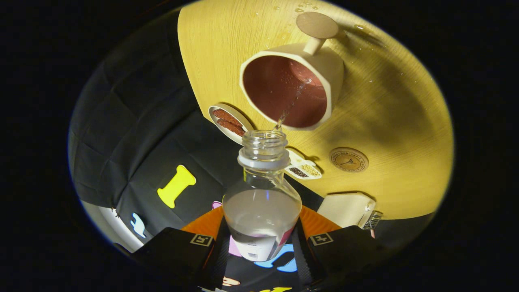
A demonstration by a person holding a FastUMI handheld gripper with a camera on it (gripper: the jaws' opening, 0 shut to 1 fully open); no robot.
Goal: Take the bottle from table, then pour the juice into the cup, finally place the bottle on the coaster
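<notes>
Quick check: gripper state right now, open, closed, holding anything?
Gripper: closed on the bottle, one finger on each side, bottle tipped with a thin stream running into the cup.

Bottle (261, 211) base hidden between the gripper (261, 247) fingers.

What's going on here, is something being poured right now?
Yes. A hand-held gripper has its fingers shut on a clear bottle, tipped so a thin stream runs from its open mouth into the cup just beyond it on the wooden table. The bottle is partly full. The round coaster, off to one side of the bottle's neck, has nothing on it, so that step is not yet done. Droplets lie on the table beyond the cup.
</notes>
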